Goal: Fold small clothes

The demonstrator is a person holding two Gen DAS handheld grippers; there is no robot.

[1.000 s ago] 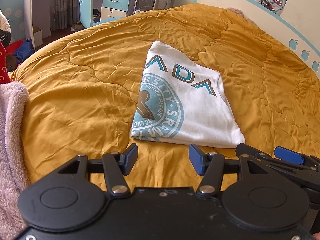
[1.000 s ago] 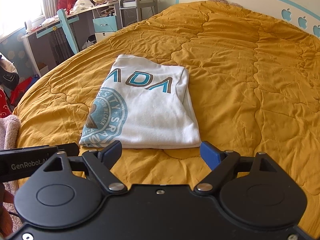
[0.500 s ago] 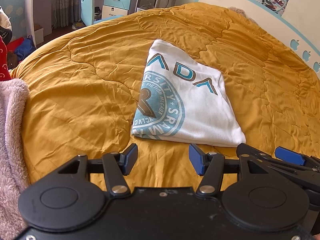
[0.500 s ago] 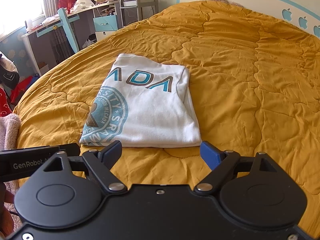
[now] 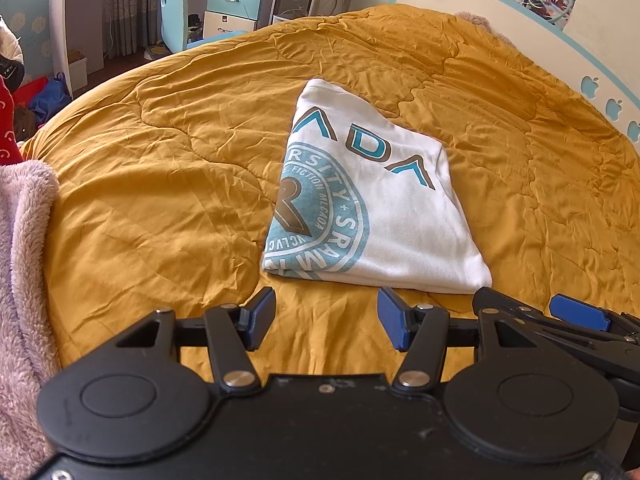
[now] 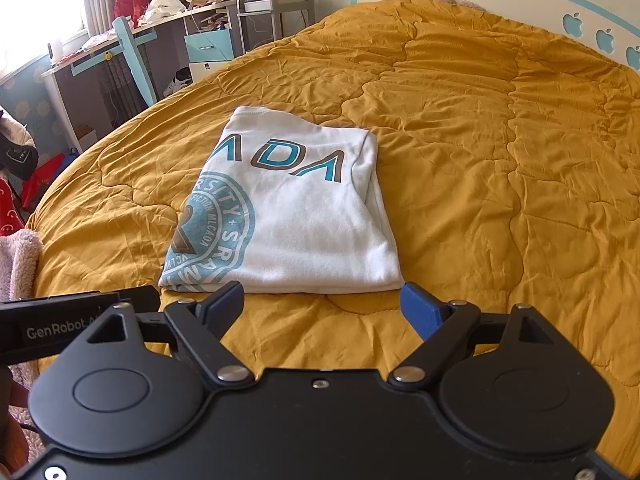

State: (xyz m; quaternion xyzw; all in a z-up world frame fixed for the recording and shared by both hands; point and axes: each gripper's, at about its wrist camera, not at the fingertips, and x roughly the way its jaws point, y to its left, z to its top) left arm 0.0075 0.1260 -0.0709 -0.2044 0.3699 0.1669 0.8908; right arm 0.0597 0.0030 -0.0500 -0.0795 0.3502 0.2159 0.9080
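The white T-shirt [image 5: 392,216] lies folded into a compact rectangle on the mustard quilt [image 5: 160,184], printed side up, and everything here is placed from it. The left gripper [image 5: 326,318] hangs just short of the shirt's near edge, toward its near left corner, jaws spread wide with nothing between the blue pads. The right gripper [image 6: 322,306] hovers off the same near edge, jaws likewise apart and empty, straddling most of that edge. The fold looks close to finished, so the risk now is undoing it. If 1 gripper dives in and pinches only the top layer, the stack probably peels open as it lifts. The right-hand side of the shirt shows loose layered edges [image 6: 374,184], and a pad catching there could drag 1 layer out. The quilt is soft and wrinkled right under the near edge, so a low scoop may grab quilt along with cloth and tug the whole bundle askew. The 2 grippers sit close beside each other, and a hurried move could knock them together. The pink fleece [image 5: 24,264] off to the shirt's far left seems out of harm's way.
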